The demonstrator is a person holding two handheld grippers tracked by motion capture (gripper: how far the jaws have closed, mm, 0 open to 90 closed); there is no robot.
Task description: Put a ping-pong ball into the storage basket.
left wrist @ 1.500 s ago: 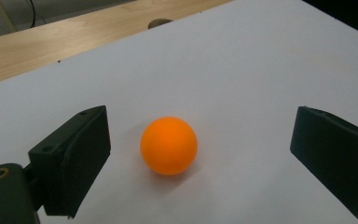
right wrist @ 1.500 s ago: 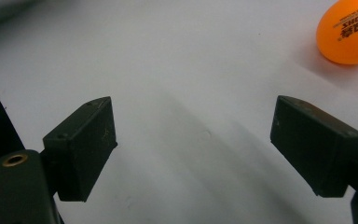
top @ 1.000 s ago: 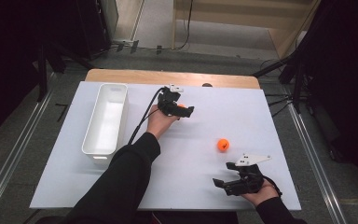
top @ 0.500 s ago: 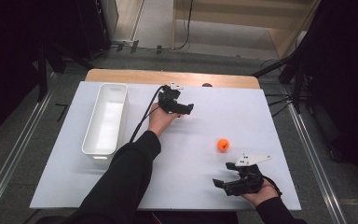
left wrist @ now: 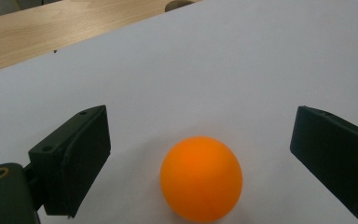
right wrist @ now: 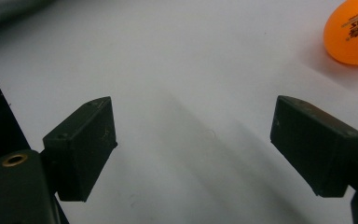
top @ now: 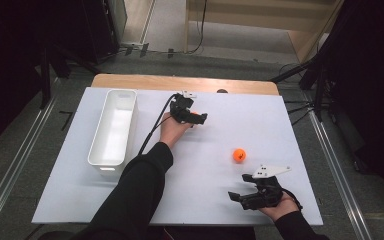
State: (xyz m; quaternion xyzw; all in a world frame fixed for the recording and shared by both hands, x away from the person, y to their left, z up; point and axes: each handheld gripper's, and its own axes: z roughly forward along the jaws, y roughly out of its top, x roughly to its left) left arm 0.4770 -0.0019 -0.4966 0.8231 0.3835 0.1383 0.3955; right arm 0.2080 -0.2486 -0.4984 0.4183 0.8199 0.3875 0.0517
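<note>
**Left gripper lines up on an orange ball**

The left gripper (left wrist: 200,163) sits low on the white table (top: 300,125), jaws wide apart on either side of an orange ball (left wrist: 201,178), apparently placed to close on it; nothing touches yet. The right gripper (right wrist: 193,149) rests open near the table's front edge, a second ball (right wrist: 352,32) beside it bearing small printed lettering too blurred to read. A white bin (top: 113,129) waits at the left.

Orange ball (left wrist: 201,178), white bin (top: 113,131), black left gripper (left wrist: 200,154).
</note>
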